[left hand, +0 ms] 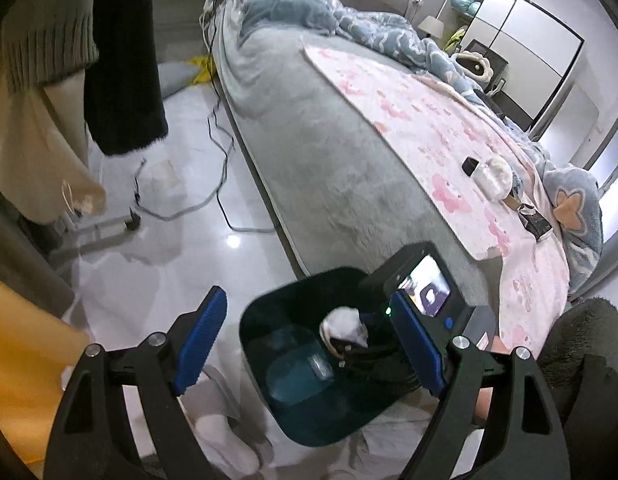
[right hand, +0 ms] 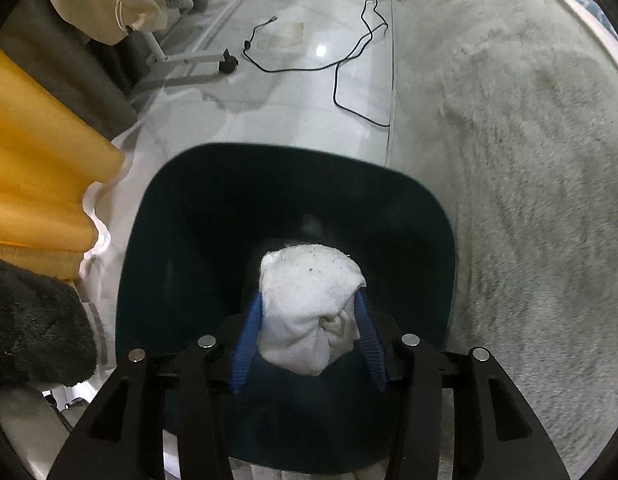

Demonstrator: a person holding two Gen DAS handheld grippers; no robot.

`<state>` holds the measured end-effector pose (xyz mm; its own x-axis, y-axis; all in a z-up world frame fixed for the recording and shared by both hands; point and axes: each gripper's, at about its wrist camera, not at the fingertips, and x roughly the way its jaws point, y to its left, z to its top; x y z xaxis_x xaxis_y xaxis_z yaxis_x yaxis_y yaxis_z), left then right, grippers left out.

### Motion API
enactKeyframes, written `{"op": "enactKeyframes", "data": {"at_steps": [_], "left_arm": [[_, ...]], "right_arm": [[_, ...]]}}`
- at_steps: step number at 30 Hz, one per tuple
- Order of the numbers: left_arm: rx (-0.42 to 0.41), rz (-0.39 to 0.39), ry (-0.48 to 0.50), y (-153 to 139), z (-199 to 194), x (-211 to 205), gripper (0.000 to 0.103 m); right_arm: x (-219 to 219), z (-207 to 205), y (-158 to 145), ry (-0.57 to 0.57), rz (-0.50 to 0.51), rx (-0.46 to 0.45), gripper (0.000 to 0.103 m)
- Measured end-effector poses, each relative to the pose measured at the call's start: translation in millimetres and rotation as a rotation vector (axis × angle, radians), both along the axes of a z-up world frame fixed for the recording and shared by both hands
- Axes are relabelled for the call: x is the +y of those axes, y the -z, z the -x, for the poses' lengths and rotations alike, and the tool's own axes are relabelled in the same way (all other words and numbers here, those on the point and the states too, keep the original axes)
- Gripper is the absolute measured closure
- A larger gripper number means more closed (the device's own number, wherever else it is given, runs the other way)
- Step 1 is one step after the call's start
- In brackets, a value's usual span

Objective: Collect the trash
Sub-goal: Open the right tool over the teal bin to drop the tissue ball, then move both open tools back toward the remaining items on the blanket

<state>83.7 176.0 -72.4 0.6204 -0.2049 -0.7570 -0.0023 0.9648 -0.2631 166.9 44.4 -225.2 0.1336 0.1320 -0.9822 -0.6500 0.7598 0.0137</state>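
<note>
Right now the right gripper (right hand: 309, 340) hangs over the mouth of the dark teal bin (right hand: 149, 240), pointing almost straight down, with a wad of white tissue (right hand: 309, 304) between its blue fingers (right hand: 245, 344). Both pads appear to touch the wad's sides at 9 and 3 o'clock, though the squeeze looks light — whether it is pinched or already slipping free I cannot tell for sure. In the left wrist view the same wad (left hand: 343, 326) shows inside the bin's rim (left hand: 249, 320), with the bin standing on the pale floor (left hand: 181, 248) just beside the bed (left hand: 329, 168).

The left gripper (left hand: 309, 344) has its fingers spread wide and carries nothing; the bin sits between them in that view, at 6 o'clock.

More trash waits on the pink blanket (left hand: 429, 120) toward 3 o'clock: another white wad (left hand: 495, 176) with a small black box (left hand: 470, 166) just beside it.

What could go wrong, as I judge it — the soft tissue may cling to a ribbed pad and ride back up when the hand lifts, then drop on the floor outside the bin. A low hand could also knock the rim and tip the bin toward the bed. The loose cable (right hand: 349, 64) on the floor at 12 o'clock is a snag risk too.
</note>
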Motion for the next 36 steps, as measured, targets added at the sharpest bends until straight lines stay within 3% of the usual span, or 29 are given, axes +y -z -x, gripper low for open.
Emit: {"op": "enactKeyframes", "data": {"at_steps": [3,6,15,21,25,30,36], "left_arm": [[-0.044,-0.007,-0.007,-12.1,2.4,1.2,0.017],[-0.084,-0.018,-0.019,-23.6,4.9,2.3,0.013],[-0.228,-0.056,-0.039,-66.8,9.4,-3.8,0.007],[-0.256,-0.048,-0.067,-73.4,1.6,-10.7,0.007],[-0.285,-0.056,-0.056,-80.6,-5.4,-21.8,0.007],[-0.339,-0.079,-0.016,-92.6,-11.0,-43.0,0.007],[-0.340,-0.030,0.041,-95.3,-22.2,-69.7,0.007]], "right_arm": [[-0.1,1.0,2.3,0.007,0.000,0.011,0.039],[-0.1,2.5,-2.0,0.004,-0.006,-0.001,0.033],[-3.4,6.8,-51.9,-0.015,-0.120,-0.137,0.028],[-13.3,9.8,-99.3,-0.023,-0.211,-0.280,0.025],[-30.0,11.1,-126.8,-0.001,-0.271,-0.311,0.024],[-53.2,12.5,-158.0,-0.002,-0.291,-0.382,0.022],[-97.1,2.9,-188.3,0.023,-0.279,-0.457,0.021]]}}
